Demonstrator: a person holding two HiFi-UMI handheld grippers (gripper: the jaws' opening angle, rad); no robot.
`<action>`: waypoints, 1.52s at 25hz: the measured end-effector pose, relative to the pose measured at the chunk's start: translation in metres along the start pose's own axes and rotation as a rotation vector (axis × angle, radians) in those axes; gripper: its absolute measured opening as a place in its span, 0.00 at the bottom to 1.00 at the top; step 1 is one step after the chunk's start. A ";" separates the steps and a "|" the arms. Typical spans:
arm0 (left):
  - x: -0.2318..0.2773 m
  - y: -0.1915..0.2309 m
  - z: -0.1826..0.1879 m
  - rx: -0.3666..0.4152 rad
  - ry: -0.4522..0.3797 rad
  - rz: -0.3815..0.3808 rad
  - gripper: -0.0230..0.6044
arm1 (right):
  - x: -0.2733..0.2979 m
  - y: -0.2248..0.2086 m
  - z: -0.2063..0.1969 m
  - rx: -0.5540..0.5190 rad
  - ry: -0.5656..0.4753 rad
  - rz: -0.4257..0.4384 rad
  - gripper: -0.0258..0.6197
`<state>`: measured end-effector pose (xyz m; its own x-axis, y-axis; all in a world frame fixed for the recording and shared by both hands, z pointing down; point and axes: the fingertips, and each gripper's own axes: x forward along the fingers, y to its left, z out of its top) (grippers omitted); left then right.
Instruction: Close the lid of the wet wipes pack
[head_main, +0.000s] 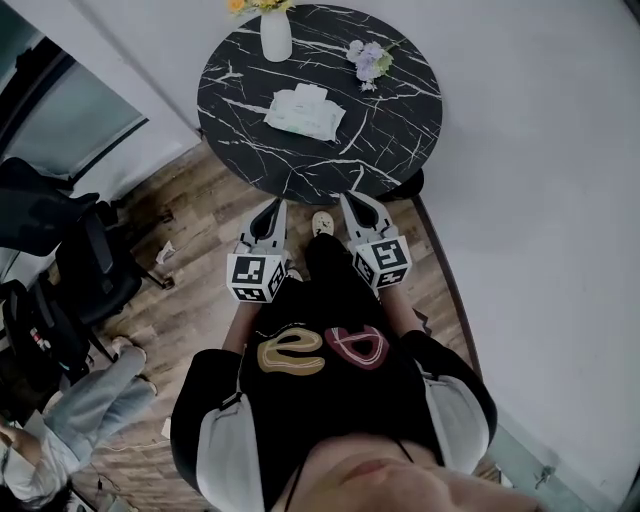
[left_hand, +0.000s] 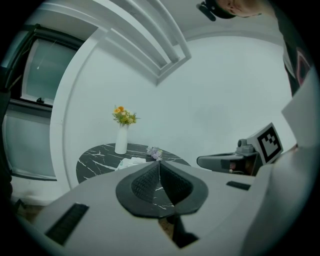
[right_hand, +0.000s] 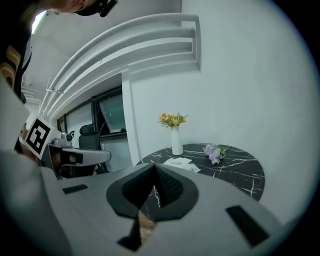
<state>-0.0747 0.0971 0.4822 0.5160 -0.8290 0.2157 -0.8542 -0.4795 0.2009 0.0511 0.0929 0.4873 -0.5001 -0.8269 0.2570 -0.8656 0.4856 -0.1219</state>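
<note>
The wet wipes pack (head_main: 305, 110) lies white and flat near the middle of a round black marble table (head_main: 400, 140); its lid is too small to make out. Both grippers hang over the wooden floor, short of the table's near edge, and point toward it. My left gripper (head_main: 268, 215) is shut with nothing in it, its jaws meeting at the tip (left_hand: 159, 162). My right gripper (head_main: 358, 207) is likewise shut and empty (right_hand: 153, 165). The pack shows far ahead in the left gripper view (left_hand: 131, 161) and the right gripper view (right_hand: 180, 162).
A white vase of flowers (head_main: 276, 35) stands at the table's far edge, and a small purple bunch (head_main: 370, 62) lies at its right. A black office chair (head_main: 90, 260) and a seated person (head_main: 70, 420) are at the left. A white wall (head_main: 540, 200) runs along the right.
</note>
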 end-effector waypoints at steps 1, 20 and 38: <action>0.007 0.002 0.000 -0.004 0.007 0.003 0.07 | 0.006 -0.004 0.001 0.001 0.006 0.006 0.06; 0.154 0.031 0.028 -0.018 0.047 0.125 0.07 | 0.119 -0.120 0.032 0.059 0.087 0.167 0.06; 0.183 0.056 0.024 -0.030 0.097 0.219 0.07 | 0.163 -0.147 0.029 0.114 0.191 0.274 0.06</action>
<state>-0.0296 -0.0887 0.5100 0.3234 -0.8802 0.3474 -0.9450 -0.2812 0.1671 0.0959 -0.1213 0.5191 -0.7101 -0.5970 0.3733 -0.7023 0.6388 -0.3143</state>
